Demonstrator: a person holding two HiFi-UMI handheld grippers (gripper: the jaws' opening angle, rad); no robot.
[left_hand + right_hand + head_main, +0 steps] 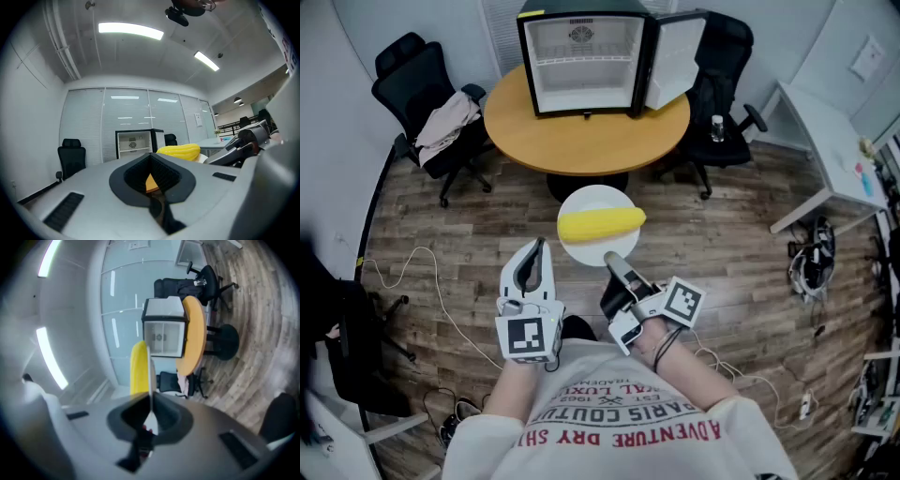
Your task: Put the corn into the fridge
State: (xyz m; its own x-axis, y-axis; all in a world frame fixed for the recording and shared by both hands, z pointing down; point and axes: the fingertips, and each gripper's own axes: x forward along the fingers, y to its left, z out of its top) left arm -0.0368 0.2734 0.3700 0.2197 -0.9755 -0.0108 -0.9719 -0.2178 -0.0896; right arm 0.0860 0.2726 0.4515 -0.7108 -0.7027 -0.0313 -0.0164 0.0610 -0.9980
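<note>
One corn (601, 223) lies on a white plate (581, 199) that the right gripper (612, 258) pinches by its edge, while the left gripper (538, 244) is closed and empty.

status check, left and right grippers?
Left hand-held gripper: shut, empty.
Right hand-held gripper: shut on the rim of the white plate carrying the corn.

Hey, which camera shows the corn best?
The head view: the whole corn lies across the white plate, which the right gripper holds by its rim. The left gripper view catches only its top above the jaws; the right gripper view shows a blurred strip beside the plate's edge.
</note>
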